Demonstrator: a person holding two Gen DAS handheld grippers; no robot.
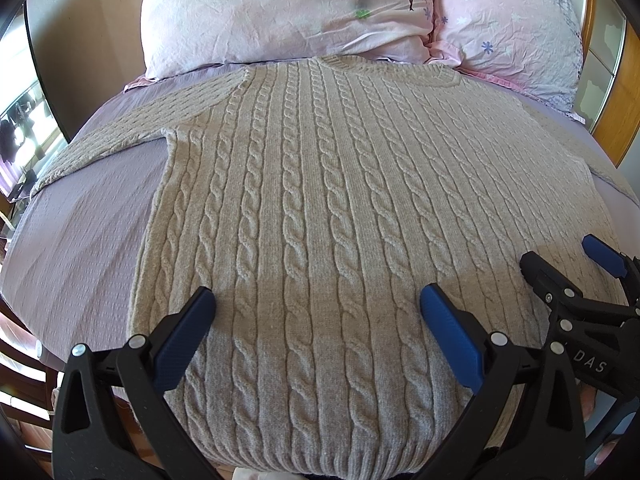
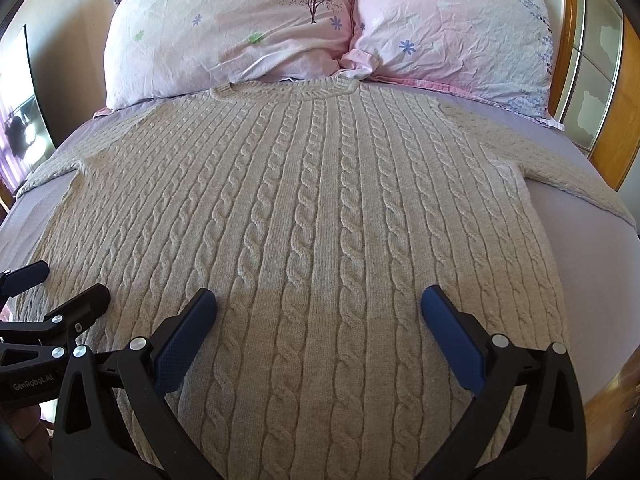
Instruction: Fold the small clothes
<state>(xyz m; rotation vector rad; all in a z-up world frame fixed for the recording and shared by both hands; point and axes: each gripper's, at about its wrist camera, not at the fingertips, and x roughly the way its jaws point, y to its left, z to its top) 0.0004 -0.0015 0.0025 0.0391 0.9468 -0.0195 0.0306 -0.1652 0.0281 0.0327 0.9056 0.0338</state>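
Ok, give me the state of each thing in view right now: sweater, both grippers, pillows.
sweater: spread flat on the bed, unfolded, sleeves out to both sides
left gripper: open, fingers over the hem end, holding nothing
right gripper: open, holding nothing
pillows: side by side behind the collar

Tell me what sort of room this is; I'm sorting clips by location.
Likely a bedroom: the sweater lies on a bed with two pillows against a wooden headboard.
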